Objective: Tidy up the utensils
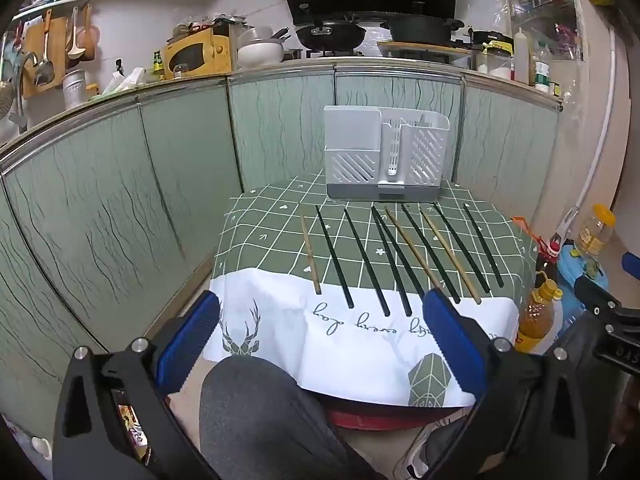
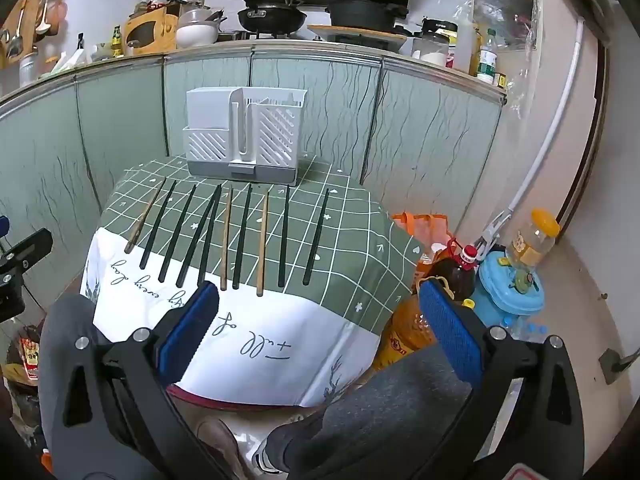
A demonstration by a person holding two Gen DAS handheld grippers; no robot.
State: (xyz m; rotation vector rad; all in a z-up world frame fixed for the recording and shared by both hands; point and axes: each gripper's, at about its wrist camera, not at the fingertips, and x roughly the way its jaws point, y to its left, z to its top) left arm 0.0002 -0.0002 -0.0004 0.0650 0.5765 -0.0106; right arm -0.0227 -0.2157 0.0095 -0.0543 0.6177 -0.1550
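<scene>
Several black chopsticks (image 1: 366, 260) and three wooden chopsticks (image 1: 310, 256) lie side by side on a small table with a green checked cloth (image 1: 272, 240). Behind them, at the table's far edge, stands a white slotted utensil holder (image 1: 384, 152). My left gripper (image 1: 320, 296) hovers open over the cloth's white near part, just short of the chopstick ends, holding nothing. In the right wrist view the same row of black chopsticks (image 2: 242, 236) and wooden chopsticks (image 2: 262, 244) lies before the holder (image 2: 244, 132). My right gripper (image 2: 318, 286) is open and empty near their closest ends.
Oil bottles (image 2: 408, 328), a blue container (image 2: 508, 292) and a yellow-lidded jar (image 2: 536, 240) crowd the floor right of the table. Green cabinet doors (image 1: 120, 200) run close behind and to the left. A person's grey-trousered knees (image 1: 256, 412) sit under the near edge.
</scene>
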